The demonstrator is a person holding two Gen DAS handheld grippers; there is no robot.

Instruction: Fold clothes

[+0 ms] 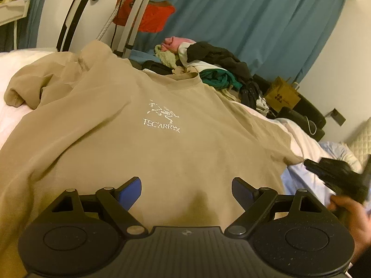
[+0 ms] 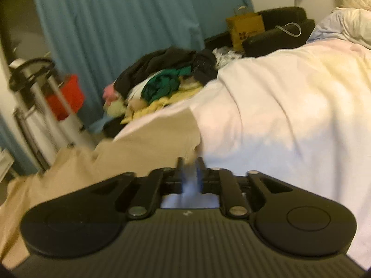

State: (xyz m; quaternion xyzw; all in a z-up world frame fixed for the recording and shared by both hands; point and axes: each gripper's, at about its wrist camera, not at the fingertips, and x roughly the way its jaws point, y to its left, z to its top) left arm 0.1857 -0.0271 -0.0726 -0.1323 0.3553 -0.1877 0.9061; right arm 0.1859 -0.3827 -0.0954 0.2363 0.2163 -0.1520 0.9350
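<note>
while the tan t-shirt (image 1: 143, 157) lies spread front-up across the white bedding (image 2: 289, 120), the left gripper (image 1: 186, 191) hangs just above its lower body with the blue pads (image 1: 129, 192) set wide apart and nothing between them. off to that view's right, the right gripper (image 2: 189, 169) sits at the shirt's sleeve edge with its fingers drawn close together; the blur makes it hard to be sure, but they appear pinched on the sleeve tip. this looks like the early laying-out step: one sleeve (image 1: 30, 88) is bunched at the far left and the fabric carries loose folds, so no real fold seems made yet. the next move likely calls for tugging the held sleeve outward to flatten that side, then bringing the left gripper down to nip the hem or the crumpled sleeve so both edges can be carried over. beyond the collar (image 1: 183, 80) a pile of mixed clothes (image 1: 208, 64) waits, and a teal curtain (image 1: 255, 23) hangs behind.
</note>
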